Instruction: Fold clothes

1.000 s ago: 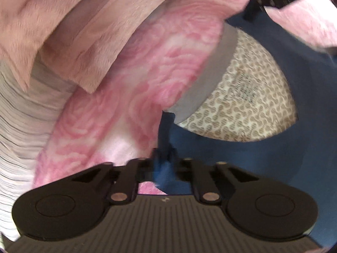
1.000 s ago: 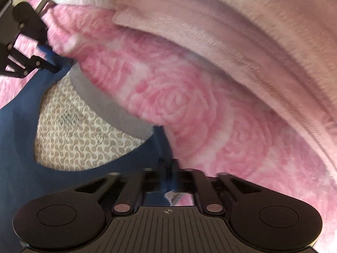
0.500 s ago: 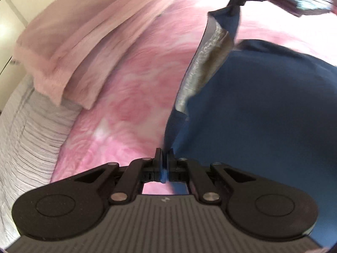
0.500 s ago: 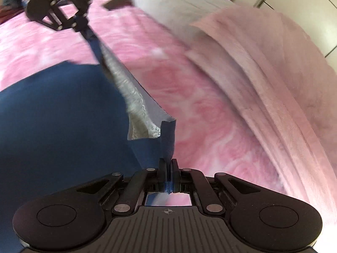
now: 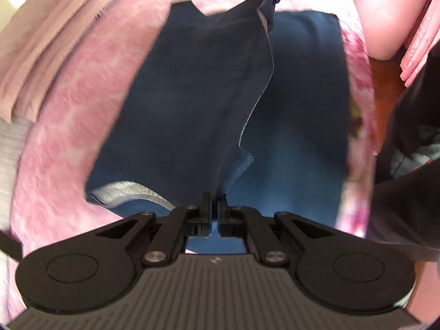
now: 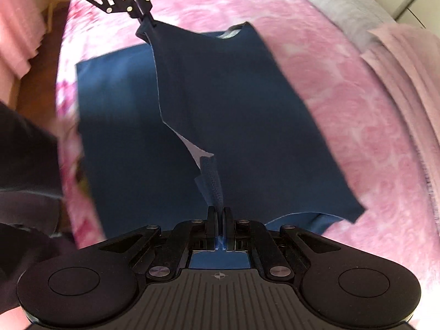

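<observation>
Both grippers — left gripper and right gripper — have their jaws clamped on the blue shirt's shoulder straps, raised above the pink bedspread — light, limp fabric, best held by corners.

The bed is covered with a pink blanket with a rose pattern. A dark blue shirt lies partly spread on it, near the bed's edge. A folded pale pink cloth and a grey cloth also lie on the bed, apart from the shirt.
</observation>
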{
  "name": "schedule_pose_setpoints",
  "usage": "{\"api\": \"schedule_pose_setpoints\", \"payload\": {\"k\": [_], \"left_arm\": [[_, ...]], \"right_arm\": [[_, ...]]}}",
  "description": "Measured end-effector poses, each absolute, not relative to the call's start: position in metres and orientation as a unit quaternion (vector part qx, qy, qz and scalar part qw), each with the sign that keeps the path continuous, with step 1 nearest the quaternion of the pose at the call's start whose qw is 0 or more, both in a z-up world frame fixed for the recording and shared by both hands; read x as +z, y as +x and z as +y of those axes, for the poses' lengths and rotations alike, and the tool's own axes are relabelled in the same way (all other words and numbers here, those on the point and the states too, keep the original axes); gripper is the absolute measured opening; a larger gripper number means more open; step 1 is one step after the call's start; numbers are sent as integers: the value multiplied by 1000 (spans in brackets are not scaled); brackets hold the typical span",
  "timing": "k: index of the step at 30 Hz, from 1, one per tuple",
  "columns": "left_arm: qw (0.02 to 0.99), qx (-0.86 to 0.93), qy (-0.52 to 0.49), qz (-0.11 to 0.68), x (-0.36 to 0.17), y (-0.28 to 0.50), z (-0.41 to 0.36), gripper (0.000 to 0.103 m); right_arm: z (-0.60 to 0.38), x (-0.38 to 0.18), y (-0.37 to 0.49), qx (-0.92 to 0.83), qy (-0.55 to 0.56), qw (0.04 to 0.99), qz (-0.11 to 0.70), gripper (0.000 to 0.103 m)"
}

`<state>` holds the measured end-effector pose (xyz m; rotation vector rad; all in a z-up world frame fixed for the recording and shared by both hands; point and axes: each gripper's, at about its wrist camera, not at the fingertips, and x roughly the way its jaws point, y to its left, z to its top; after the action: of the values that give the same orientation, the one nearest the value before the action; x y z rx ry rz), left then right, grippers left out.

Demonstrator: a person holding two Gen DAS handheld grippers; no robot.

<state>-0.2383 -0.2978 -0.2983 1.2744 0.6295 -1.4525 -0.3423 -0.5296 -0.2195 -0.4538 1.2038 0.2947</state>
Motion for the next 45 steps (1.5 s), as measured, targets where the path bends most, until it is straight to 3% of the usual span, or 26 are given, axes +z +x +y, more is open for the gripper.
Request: {"api": "schedule_pose_setpoints", "payload": {"k": [3,15,30,45], "left_arm": [[536,-590,538,275,-314,-275,-286,1],[557,-538,601,200,-351,-346,-258,1],[547,-525,637,142,-387,-366,-246,0],[526,-524,649,166,-390,-376,-241,1]], "right_arm": [[-517,-237,-365,137,-218,793,552,1],[-496,-286,-417,122,-229,804,535,1],[-489,-315,-435,125,-235,793,548,1],[-480,-314,-451,117,-266,780,554,2]]}}
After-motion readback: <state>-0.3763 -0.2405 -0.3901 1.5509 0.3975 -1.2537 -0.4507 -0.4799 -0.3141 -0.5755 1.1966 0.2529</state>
